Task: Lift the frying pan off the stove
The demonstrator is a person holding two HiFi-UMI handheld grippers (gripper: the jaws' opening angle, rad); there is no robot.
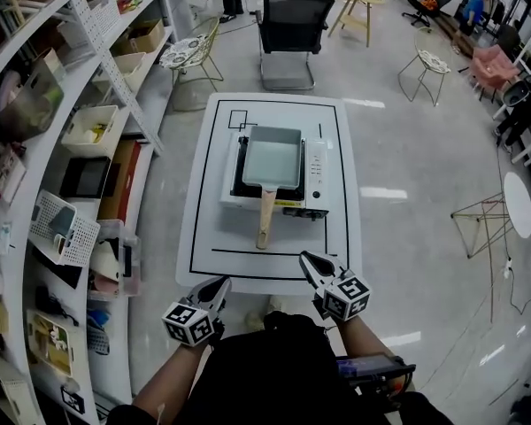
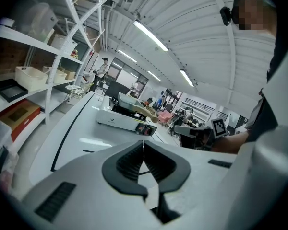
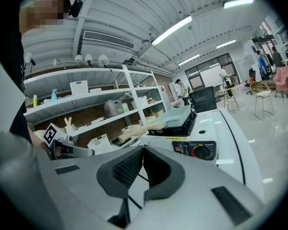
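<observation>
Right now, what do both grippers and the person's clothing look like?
The left gripper and right gripper match: pale grey bodies, tapered jaws lined with black ribbed pads, each carrying a cube of black-and-white square markers. No cables show. The person wears a black top.

No legible text, logo on the stove (image 2: pixel 119 120) too small to read

The frying pan (image 1: pixel 273 163) sits on the stove (image 1: pixel 314 177), mid-worktop (image 1: pixel 203 228), its handle (image 1: pixel 265 215) reaching toward the near edge. The left claw (image 1: pixel 221 282) and right claw (image 1: pixel 306 258) flank that edge. Shelves (image 1: pixel 35 149) stand left of the worktop, a chair (image 1: pixel 292 34) behind it.
</observation>
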